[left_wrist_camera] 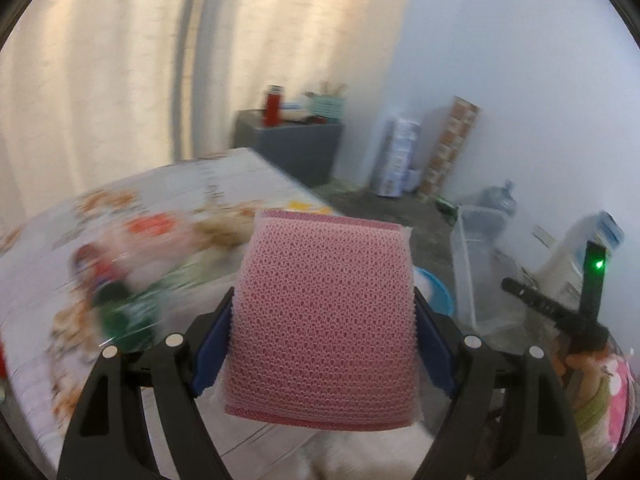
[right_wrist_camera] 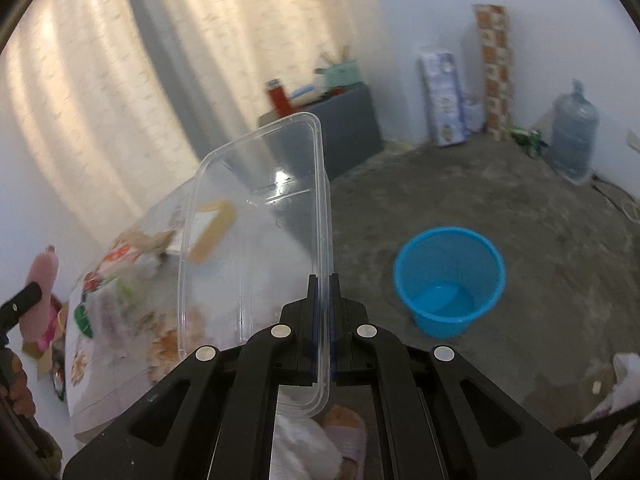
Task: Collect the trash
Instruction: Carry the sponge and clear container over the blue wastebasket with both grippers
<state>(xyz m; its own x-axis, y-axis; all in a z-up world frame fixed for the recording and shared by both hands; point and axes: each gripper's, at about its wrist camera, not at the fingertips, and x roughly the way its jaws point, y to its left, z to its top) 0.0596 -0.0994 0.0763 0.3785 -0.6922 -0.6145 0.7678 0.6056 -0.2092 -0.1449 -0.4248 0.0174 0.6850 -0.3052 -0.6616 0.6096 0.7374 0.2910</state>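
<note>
The left gripper [left_wrist_camera: 324,320] clamps one pink mesh-covered rectangular sponge [left_wrist_camera: 324,320] by its two side edges, upright above the desk [left_wrist_camera: 48,312] edge. The right gripper [right_wrist_camera: 323,292] is closed on the rim of one clear plastic rectangular container [right_wrist_camera: 256,224], held on edge. One round blue plastic bin [right_wrist_camera: 448,280] stands on the floor [right_wrist_camera: 520,220] to its right.

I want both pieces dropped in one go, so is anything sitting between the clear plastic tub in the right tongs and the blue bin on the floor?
Nothing visible does. The clear tub is clamped by its rim in the right tongs, and only bare floor lies between it and the open blue bin, which looks empty.
</note>
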